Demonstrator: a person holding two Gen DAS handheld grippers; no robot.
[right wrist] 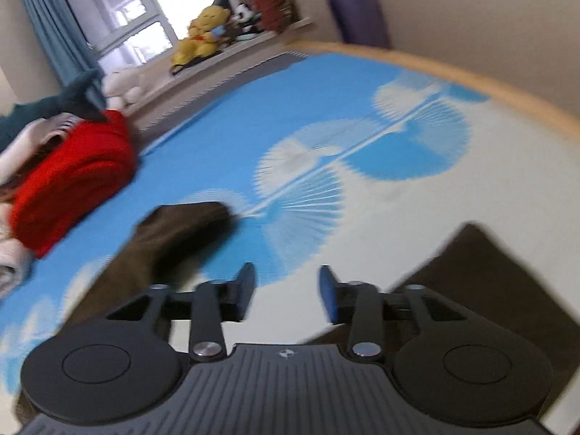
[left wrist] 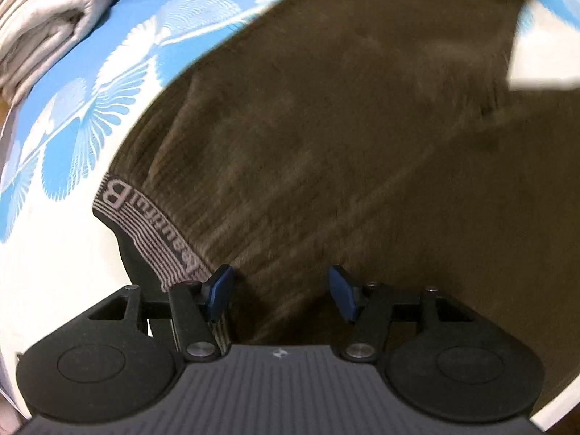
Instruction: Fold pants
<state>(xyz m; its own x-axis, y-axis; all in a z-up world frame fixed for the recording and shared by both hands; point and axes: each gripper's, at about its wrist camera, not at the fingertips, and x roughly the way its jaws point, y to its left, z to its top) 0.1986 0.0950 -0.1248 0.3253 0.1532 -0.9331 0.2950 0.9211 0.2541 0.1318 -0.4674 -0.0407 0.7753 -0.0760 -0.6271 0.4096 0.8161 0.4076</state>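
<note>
Pants lie spread on the bed, brown, waistband nearest. Left claw gapes directly over the waist, gripping nothing. Right claw gapes over bare sheet, pants on either side.

The only lettering is woven into the striped waistband of the brown pants, just ahead and left of the left claw. A large pale "B" reads clearly at its far end; the smaller letters running back toward the claw's left finger are too blurred to read.
</note>
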